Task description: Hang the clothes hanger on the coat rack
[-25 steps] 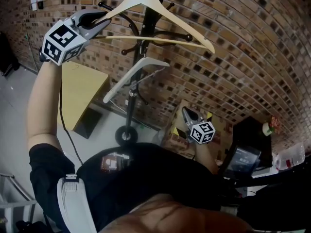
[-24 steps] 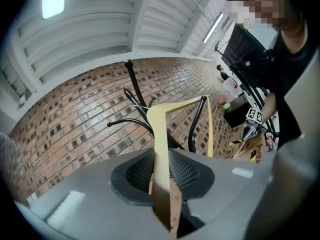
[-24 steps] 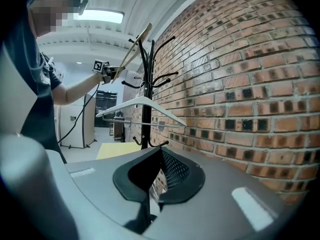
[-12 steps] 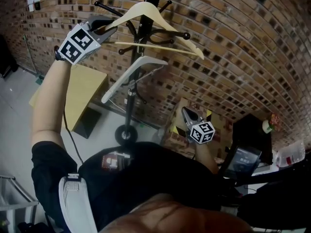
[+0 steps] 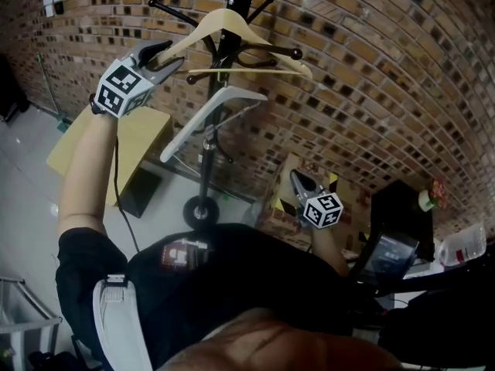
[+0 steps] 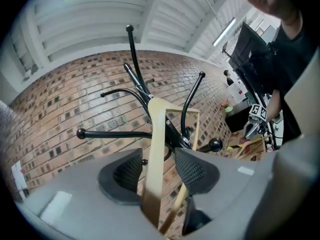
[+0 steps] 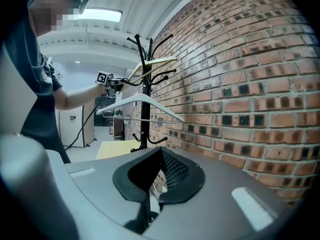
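A pale wooden hanger hangs level at the top of the black coat rack, its hook among the upper prongs. My left gripper is at the hanger's left arm with its jaws opening. The arm passes between the pads with a gap on each side, and the rack's prongs stand just beyond. A white hanger hangs lower on the rack. My right gripper is held low near my body, shut and empty. Its own view looks along the wall at the rack.
The brick wall runs close behind the rack. A light wooden table stands left of the rack's base. A cardboard box sits on the floor by the right gripper, and a dark monitor stands at the right.
My left gripper has come down and in toward the rack with the wooden hanger, which now sits lower against the upper prongs. Its jaws have spread apart. The right gripper has stayed still.
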The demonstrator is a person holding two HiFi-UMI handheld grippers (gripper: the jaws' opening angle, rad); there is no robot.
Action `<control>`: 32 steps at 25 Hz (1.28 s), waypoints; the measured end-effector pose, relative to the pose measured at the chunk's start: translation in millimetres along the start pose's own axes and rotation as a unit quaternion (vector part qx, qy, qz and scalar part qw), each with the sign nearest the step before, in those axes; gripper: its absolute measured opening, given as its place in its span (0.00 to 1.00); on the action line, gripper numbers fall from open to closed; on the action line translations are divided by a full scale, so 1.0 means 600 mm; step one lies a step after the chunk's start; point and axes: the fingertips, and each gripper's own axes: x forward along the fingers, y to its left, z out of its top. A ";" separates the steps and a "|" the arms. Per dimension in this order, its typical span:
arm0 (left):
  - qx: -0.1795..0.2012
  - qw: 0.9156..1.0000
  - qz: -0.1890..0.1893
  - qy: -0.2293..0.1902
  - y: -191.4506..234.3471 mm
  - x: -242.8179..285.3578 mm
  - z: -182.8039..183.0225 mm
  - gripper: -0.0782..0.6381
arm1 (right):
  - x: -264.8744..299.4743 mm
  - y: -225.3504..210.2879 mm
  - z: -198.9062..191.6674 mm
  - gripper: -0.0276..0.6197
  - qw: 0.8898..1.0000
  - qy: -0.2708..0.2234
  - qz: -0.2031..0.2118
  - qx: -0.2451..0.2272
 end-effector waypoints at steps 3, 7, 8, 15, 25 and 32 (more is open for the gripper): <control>-0.034 0.997 0.030 -0.067 0.007 -0.035 0.023 0.41 | -0.001 -0.003 0.001 0.06 1.000 -0.001 0.000 0.000; -0.093 0.985 0.062 -0.134 0.017 -0.103 0.031 0.42 | -0.003 -0.007 -0.003 0.06 1.000 -0.001 0.001 0.000; -0.106 0.982 0.072 -0.139 0.021 -0.120 0.022 0.42 | -0.004 -0.008 -0.004 0.06 1.000 -0.001 0.001 0.000; -0.254 0.955 0.119 -0.098 -0.028 -0.232 -0.156 0.41 | -0.010 -0.016 -0.003 0.06 1.000 -0.007 0.002 0.003; -0.391 0.915 0.059 0.075 -0.352 -0.260 -0.484 0.36 | -0.043 -0.021 -0.026 0.06 1.000 -0.002 -0.013 0.019; -0.449 0.880 -0.110 0.107 -0.611 -0.135 -0.497 0.32 | -0.097 -0.023 -0.061 0.06 0.999 0.008 -0.040 0.035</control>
